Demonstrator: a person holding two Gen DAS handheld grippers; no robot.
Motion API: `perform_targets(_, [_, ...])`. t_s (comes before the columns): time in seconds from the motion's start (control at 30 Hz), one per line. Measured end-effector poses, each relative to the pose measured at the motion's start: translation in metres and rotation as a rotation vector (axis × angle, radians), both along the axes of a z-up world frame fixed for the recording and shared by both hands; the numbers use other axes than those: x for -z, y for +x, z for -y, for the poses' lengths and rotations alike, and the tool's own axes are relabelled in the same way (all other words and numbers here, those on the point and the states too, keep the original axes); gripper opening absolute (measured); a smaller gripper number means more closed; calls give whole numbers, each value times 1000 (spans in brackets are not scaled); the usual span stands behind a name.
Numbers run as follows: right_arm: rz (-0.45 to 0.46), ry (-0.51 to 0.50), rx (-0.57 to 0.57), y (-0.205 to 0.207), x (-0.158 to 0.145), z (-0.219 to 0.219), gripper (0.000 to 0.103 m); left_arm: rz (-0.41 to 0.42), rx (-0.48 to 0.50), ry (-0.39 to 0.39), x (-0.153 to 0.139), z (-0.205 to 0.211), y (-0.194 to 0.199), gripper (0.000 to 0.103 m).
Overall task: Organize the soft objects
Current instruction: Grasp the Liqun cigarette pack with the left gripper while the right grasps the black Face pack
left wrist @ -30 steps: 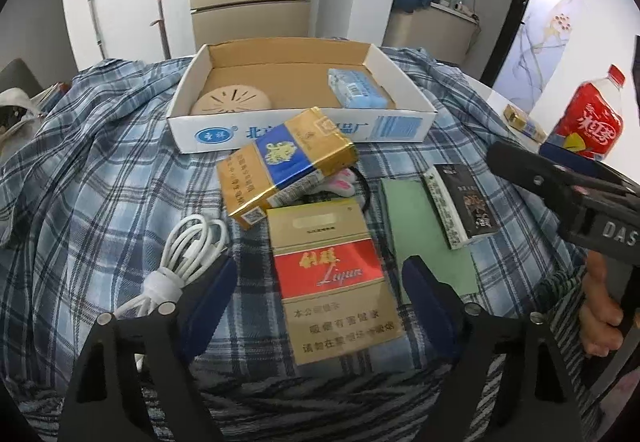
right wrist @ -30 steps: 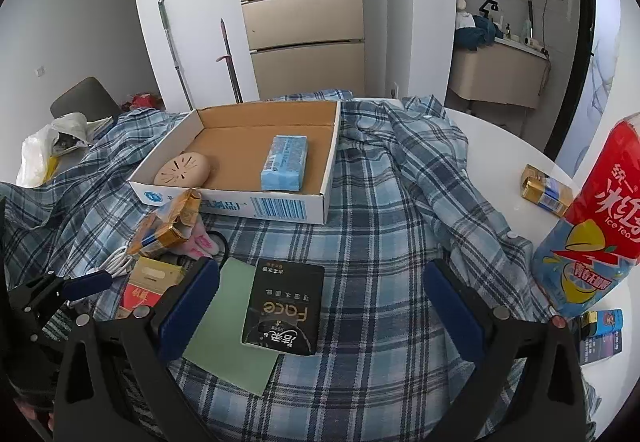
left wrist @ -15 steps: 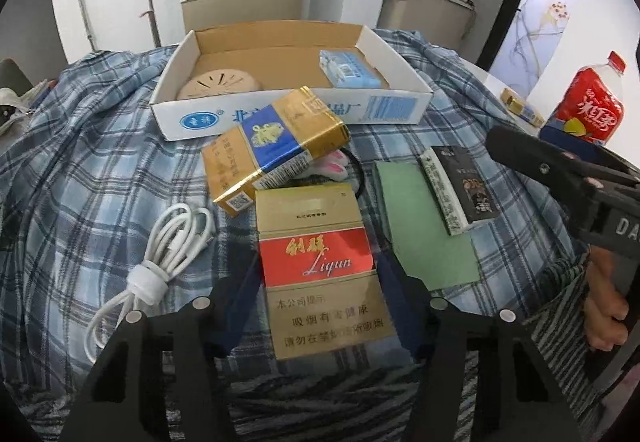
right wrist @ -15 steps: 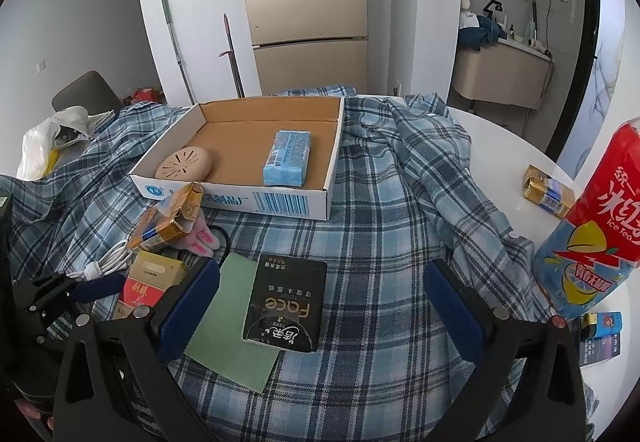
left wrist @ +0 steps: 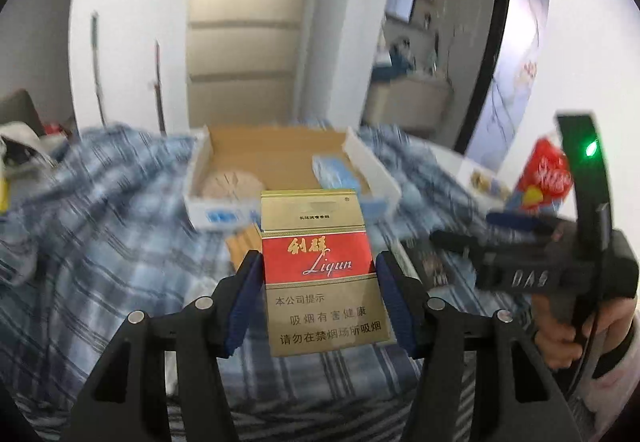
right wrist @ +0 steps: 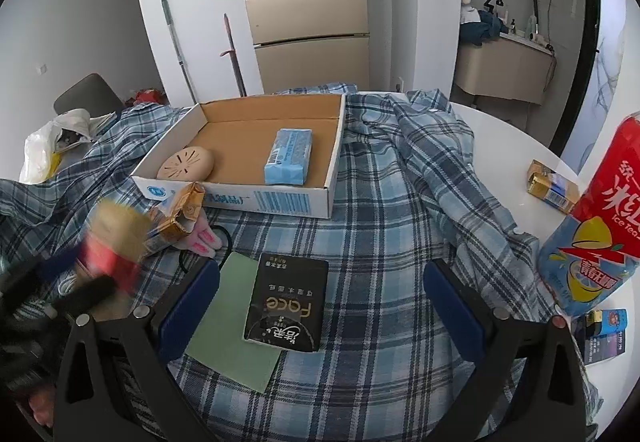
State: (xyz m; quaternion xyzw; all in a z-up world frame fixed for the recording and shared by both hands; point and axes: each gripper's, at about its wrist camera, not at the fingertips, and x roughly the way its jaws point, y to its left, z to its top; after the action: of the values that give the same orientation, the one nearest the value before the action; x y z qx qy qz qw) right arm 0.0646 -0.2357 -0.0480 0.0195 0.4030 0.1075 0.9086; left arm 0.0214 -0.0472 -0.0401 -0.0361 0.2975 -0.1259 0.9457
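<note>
The left gripper has its jaws closed on the two long sides of a gold-and-red cigarette pack, holding it clear of the plaid cloth that covers the desk, face up and pointed toward the cardboard tray; the background there is blurred, so how high it sits I cannot tell; the pack looks light, a thin paper shell that would dent if squeezed hard, so a grip across the narrow width near the middle, as here, seems the safest hold; the tray already carries a blue tissue packet and a round tan piece; the right gripper hangs with its jaws wide apart and nothing in them, above a black tissue pack lying partly on a green sheet; that pack should be soft and yielding, best pinched across its short sides; a second gold pack rests just before the tray's front wall.
</note>
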Motion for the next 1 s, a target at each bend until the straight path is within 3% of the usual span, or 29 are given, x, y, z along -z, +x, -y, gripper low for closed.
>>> perform_targets(0.07, [-17,-1,-25,1,3,-3,102,34,-3,-7,-3,-1,-3,60])
perform_targets(0.2, [-74,1,-82,7,15,-12,91,90,-18,-7,-9,-4,-8,60])
perform_targets(0.57, [-158,-31,-114,15,32,-23,78,63,-25,3,-3,-2,-6,60])
perform_targets(0.67, [-181,-49,-119,19,36,-26,69,62,-23,4,-3,-1,-6,61])
perform_targets(0.77, [-209,-63,-121,21,42,-27,46,61,-20,4,-2,-2,-6,61])
perform_targets(1.0, [-113,-99,-122,10,29,-30,46,81,-43,6,-4,-3,-10,61])
